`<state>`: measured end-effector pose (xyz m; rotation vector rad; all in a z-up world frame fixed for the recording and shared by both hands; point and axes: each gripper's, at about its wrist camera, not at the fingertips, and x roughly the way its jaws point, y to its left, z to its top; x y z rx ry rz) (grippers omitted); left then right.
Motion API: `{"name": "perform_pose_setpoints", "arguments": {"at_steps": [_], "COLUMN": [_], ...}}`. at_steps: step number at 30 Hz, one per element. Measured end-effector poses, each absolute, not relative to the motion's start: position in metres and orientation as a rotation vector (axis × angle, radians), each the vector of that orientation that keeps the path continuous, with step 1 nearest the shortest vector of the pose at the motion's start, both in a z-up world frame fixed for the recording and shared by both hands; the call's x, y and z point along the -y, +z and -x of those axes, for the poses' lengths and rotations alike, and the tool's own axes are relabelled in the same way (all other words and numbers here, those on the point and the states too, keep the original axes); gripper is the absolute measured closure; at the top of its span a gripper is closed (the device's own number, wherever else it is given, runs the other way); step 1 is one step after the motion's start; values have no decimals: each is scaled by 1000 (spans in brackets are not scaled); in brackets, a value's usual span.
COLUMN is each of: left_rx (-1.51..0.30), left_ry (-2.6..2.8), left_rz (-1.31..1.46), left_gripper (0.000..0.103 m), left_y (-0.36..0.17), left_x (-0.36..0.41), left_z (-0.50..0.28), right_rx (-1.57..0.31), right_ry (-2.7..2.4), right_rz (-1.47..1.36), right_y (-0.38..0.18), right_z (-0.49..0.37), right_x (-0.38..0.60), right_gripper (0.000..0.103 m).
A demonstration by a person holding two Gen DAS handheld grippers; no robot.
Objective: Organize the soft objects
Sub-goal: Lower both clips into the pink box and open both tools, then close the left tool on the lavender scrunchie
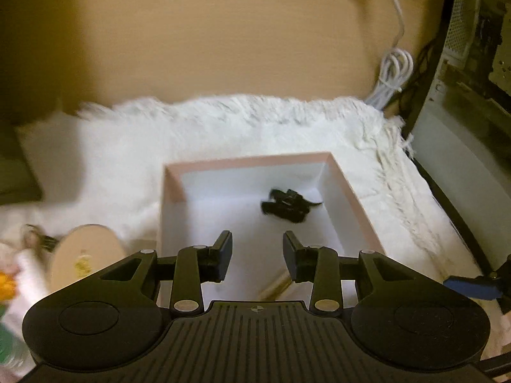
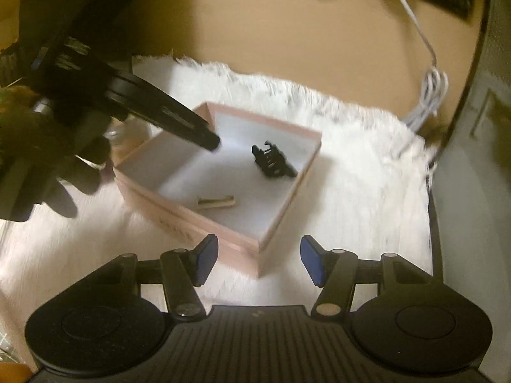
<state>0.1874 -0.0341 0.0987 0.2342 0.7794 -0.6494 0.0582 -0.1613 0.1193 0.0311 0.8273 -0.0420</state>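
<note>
Black left tool (image 1: 257,257) hovers gaping over pink box (image 1: 249,161).

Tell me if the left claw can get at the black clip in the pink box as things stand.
Probably yes. The left claw is open and held over the pink box, which has no lid on. The black clip lies alone on the box floor just ahead of it, with nothing between them.

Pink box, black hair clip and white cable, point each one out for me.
pink box (image 2: 179,223): right wrist view, on its near outer wall.
black hair clip (image 1: 286,206): left wrist view, on its body.
white cable (image 1: 394,70): left wrist view, on the coiled bundle.
</note>
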Motion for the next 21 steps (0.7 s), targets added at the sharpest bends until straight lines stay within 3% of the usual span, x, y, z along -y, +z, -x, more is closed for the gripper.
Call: {"name": "perform_pose_setpoints", "arguments": {"at_steps": [8, 21], "left_rx": [-688, -866], "left_ry": [-496, 17], "left_rz": [-167, 167], "left_gripper": [63, 65], "left_y": [121, 83], "left_x": [-36, -254], "left_z": [-171, -175], "right_rx": [-771, -829], "right_ry": [7, 268], "right_rz": [-17, 20], "right_y": [135, 130], "right_z": [-80, -146], "right_x": [132, -22], "right_gripper": [39, 37]}}
